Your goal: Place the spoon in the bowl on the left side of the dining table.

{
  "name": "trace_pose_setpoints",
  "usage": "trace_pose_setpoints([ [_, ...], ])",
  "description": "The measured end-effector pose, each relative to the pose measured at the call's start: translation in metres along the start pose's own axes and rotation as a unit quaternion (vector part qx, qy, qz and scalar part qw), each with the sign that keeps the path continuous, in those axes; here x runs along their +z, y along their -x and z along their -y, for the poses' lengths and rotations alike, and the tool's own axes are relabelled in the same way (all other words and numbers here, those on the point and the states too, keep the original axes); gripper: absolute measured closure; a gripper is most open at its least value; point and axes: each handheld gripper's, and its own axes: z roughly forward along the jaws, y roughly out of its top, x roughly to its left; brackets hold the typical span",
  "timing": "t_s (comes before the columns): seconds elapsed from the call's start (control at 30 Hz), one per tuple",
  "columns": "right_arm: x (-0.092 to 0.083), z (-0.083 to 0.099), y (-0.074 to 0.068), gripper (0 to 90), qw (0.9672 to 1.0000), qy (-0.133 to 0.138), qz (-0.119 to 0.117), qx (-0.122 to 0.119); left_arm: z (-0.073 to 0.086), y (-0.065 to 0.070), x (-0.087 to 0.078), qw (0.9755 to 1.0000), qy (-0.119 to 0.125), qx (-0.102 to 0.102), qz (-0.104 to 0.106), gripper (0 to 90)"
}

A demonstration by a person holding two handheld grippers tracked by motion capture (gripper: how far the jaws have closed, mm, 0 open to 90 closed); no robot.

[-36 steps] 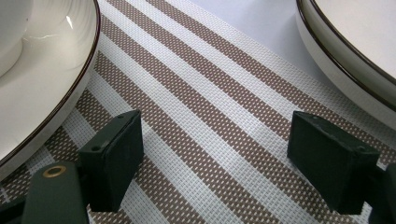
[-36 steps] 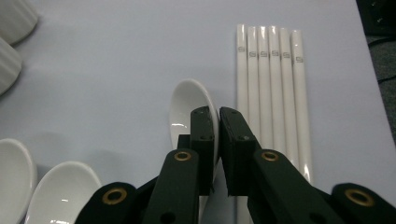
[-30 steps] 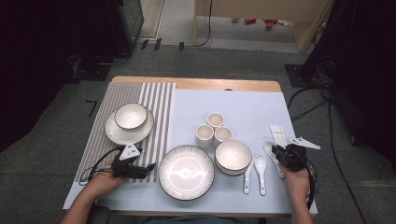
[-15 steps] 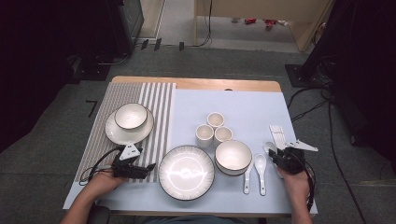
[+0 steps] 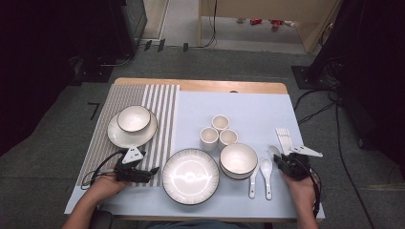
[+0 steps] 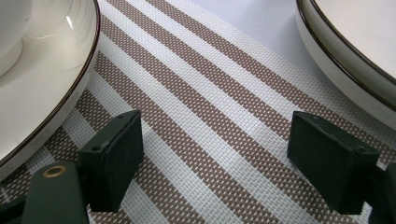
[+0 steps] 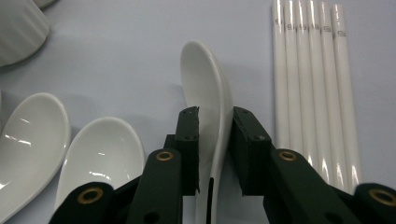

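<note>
Right gripper [image 7: 215,149] has its jaws closing narrow around a white spoon [image 7: 208,88], pads at its sides, lying at the mat's 4 o'clock. Two spoons [image 7: 65,149] lie at its 9 o'clock, white sticks [image 7: 310,93] close at 3 o'clock. Left gripper [image 6: 210,158] rests wide open, empty, on the striped mat [image 6: 210,93].

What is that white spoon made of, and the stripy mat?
The spoon between the right tool's jaws looks like glazed ceramic: smooth, glossy white, soft reflections. The striped mat looks woven, perhaps vinyl or fabric: a fine basket-like mesh shows.
</note>
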Motion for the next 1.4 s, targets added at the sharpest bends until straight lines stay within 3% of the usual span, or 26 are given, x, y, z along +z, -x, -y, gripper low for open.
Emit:
trace_pose_setpoints([
  [0.27, 0.0, 0.002, -0.001, 80.1, 0.9999, 0.005, 0.014, -0.005, 0.0, 0.0, 0.0, 1.0, -0.001, 0.001, 0.0, 18.8],
  [0.8, 0.0, -0.001, 0.004, 81.0, 0.9997, -0.001, -0.003, 0.025, 0.0, 0.0, 0.0, 1.0, -0.001, -0.001, -0.002, 18.4],
  [1.4, 0.005, -0.011, 0.005, 81.2, 0.9995, -0.001, -0.017, 0.026, 0.0, 0.001, 0.0, 0.9999, -0.002, -0.005, -0.011, 15.8],
])
